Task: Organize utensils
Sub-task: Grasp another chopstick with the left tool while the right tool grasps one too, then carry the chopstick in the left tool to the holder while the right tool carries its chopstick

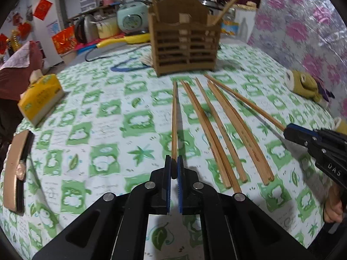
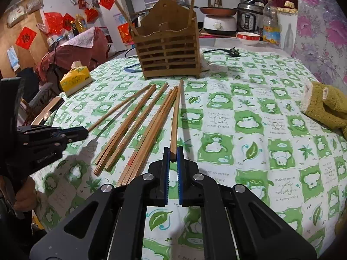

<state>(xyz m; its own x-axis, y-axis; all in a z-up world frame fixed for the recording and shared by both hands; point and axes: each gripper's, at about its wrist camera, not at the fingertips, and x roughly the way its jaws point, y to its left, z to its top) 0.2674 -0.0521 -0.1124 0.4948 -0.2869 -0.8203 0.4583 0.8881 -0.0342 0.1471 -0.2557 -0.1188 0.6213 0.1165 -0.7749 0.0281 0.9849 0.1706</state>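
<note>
L gripper (image 1: pixel 174 169) & R gripper (image 2: pixel 173 159) each clamp a chopstick (image 1: pixel 174 117).

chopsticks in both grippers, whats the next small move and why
Probably lift both. The left gripper and right gripper are each shut on one wooden chopstick, ends pinched. The slatted wooden holder stands just beyond, two sticks already in.
</note>
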